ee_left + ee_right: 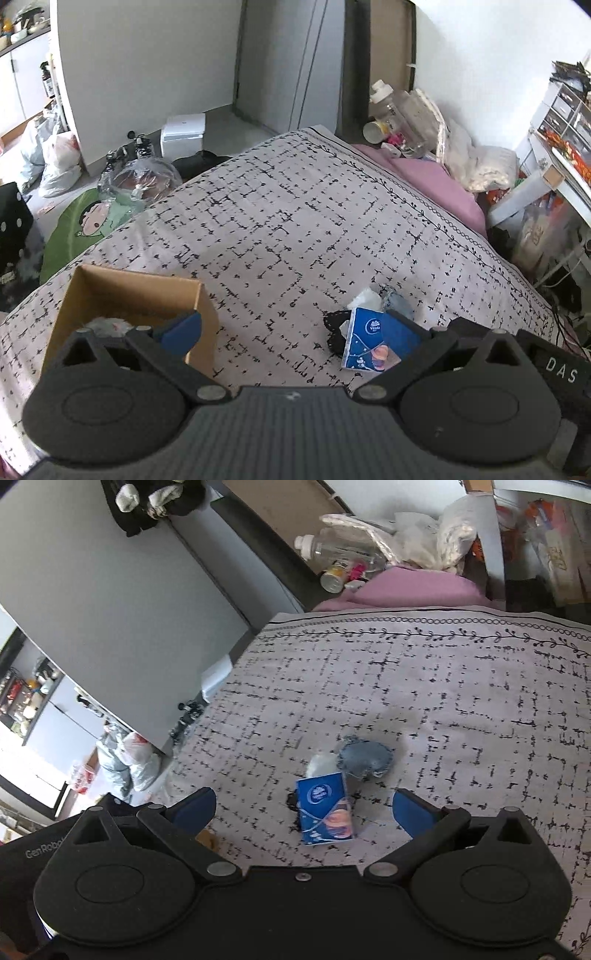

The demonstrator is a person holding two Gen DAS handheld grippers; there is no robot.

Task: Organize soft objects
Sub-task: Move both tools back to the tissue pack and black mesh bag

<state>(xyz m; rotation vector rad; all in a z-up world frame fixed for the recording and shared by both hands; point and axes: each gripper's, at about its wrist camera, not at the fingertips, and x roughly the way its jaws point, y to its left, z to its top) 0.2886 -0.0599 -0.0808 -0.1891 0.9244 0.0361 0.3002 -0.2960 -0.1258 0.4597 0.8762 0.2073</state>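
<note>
A blue tissue pack (373,339) lies on the patterned bedspread (295,221), over a black soft item (334,328), with a white tissue (365,297) and a denim pouch (399,301) just behind. An open cardboard box (129,295) with soft items inside stands at the left. My left gripper (295,332) is open and empty, between box and pack. In the right wrist view the pack (325,812), denim pouch (365,757), white tissue (321,764) and black item (293,801) show. My right gripper (308,810) is open, hovering over the pack.
A pink pillow (436,181) and bottles and bags (406,110) sit at the bed's far end. A shelf unit (554,129) stands at the right. On the floor left are a green cushion (81,225), plastic bags (55,155) and a white box (183,134).
</note>
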